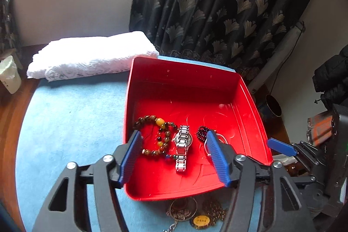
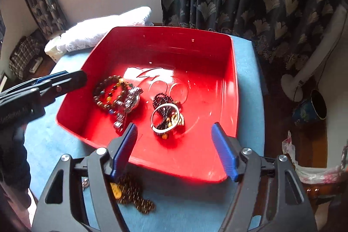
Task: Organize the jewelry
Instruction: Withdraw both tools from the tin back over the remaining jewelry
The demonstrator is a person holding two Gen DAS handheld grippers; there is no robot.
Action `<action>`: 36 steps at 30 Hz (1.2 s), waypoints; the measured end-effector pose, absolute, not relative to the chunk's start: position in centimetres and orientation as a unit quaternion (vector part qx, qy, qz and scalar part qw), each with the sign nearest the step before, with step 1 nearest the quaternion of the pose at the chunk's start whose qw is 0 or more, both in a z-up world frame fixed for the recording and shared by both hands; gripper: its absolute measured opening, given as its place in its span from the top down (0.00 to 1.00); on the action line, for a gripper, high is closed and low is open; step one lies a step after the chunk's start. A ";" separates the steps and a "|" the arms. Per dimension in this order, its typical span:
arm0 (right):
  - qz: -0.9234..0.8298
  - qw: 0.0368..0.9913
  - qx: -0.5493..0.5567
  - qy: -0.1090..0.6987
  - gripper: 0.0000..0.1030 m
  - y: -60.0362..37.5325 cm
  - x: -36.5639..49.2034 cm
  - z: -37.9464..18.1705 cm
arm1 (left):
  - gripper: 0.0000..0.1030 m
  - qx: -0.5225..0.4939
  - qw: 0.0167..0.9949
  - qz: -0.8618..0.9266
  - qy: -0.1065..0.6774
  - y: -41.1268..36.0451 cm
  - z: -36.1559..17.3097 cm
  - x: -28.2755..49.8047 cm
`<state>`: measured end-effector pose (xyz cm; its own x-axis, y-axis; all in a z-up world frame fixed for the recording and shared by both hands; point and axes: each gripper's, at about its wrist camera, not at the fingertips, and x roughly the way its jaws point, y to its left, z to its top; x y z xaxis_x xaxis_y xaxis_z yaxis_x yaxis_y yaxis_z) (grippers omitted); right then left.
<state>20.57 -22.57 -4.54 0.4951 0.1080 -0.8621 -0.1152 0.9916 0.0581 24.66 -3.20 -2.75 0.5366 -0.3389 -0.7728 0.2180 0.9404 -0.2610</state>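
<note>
A red tray (image 1: 184, 73) sits on a blue cloth. In it lie a brown and amber bead bracelet (image 1: 154, 136), a silver watch (image 1: 182, 145) and a dark bead bracelet (image 1: 202, 132). My left gripper (image 1: 173, 134) hangs open above the watch, gripping nothing. In the right wrist view the tray (image 2: 174, 47) also holds a silver bangle (image 2: 165, 119) on a heap of dark beads (image 2: 162, 99), beside the bead bracelet (image 2: 107, 91) and the watch (image 2: 129, 101). My right gripper (image 2: 174, 126) is open over the tray's near side, empty. More jewelry (image 2: 134, 195) lies on the cloth in front of the tray.
A folded white lace cloth (image 1: 91, 55) lies behind the tray to the left. A dark patterned curtain (image 1: 217, 3) hangs behind the table. Bare blue cloth (image 1: 71, 123) spreads left of the tray. A dark pot (image 2: 315, 105) stands on the floor at right.
</note>
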 end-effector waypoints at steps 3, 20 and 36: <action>0.062 0.868 0.010 0.493 0.26 -23.2 18.9 -4.0 | 0.32 -0.058 0.876 -0.151 0.454 -2.5 -2.3 23.2; 0.069 0.856 0.044 0.510 0.14 -23.0 11.1 -4.5 | 0.16 -0.017 0.884 -0.125 0.450 0.3 -3.4 14.7; 0.065 0.832 0.042 0.549 0.11 -22.6 8.4 -8.1 | 0.16 0.007 0.855 -0.123 0.504 0.1 -8.2 11.9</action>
